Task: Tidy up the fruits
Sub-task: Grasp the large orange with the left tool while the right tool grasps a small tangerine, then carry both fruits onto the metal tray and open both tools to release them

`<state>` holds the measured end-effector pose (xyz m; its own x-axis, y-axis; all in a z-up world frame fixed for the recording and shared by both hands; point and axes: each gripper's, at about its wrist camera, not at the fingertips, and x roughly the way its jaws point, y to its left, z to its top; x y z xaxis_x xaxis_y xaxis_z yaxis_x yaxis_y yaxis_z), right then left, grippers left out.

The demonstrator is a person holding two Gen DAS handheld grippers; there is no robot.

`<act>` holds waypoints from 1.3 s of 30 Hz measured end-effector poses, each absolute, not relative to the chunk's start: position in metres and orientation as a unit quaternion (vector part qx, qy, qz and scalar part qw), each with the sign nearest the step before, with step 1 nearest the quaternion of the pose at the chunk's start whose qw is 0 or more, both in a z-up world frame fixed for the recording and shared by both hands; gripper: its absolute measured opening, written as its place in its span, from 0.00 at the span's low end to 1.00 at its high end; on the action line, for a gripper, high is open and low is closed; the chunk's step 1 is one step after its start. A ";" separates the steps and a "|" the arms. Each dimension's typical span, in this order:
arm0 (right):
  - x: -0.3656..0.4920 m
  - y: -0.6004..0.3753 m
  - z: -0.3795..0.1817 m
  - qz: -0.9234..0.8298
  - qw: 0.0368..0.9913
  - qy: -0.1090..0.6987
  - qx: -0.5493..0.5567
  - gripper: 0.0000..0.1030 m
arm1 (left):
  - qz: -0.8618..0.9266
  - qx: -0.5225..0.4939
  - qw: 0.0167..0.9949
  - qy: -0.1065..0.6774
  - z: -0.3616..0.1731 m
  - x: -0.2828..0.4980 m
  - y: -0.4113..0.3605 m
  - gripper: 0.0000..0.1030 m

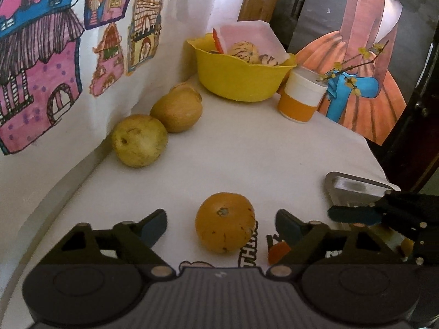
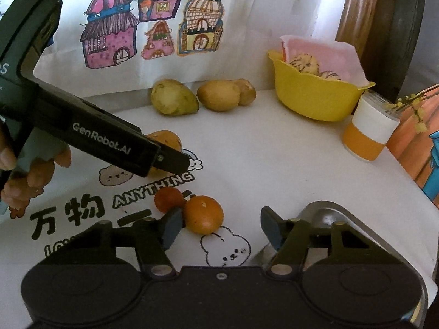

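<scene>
In the left wrist view my left gripper [image 1: 221,226] is open, and a round orange fruit [image 1: 225,222] lies on the tablecloth between its fingers, touching neither. The right wrist view shows that left gripper [image 2: 175,161] from the side, partly hiding that fruit [image 2: 166,138]. My right gripper [image 2: 221,227] is open too; a small orange fruit [image 2: 203,213] sits just by its left finger [image 2: 171,227], with a redder one [image 2: 168,198] behind it. A metal tray [image 2: 323,213] lies under its right finger. Three yellow-green fruits [image 1: 140,139] rest along the wall.
A yellow bowl [image 1: 241,82] at the back holds striped fruits [image 1: 242,49] and a pink-white container. An orange-and-white cup [image 1: 300,98] stands beside it, in front of a painting [image 1: 356,63]. A wall with drawings bounds the left. A hand [image 2: 30,175] holds the left gripper.
</scene>
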<state>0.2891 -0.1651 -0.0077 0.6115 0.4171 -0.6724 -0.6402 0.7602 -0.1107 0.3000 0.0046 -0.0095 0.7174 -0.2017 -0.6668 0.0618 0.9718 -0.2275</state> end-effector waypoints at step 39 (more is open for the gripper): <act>0.221 -0.216 0.034 0.273 0.915 0.276 -0.105 0.32 | -0.127 -0.076 0.925 0.350 0.031 0.236 -0.038 0.44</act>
<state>0.2212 -0.2159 0.0342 0.6979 0.4425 -0.5632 -0.5581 0.8288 -0.0405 0.2358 -0.0375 0.0308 0.7231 -0.2876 -0.6281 0.1813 0.9564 -0.2291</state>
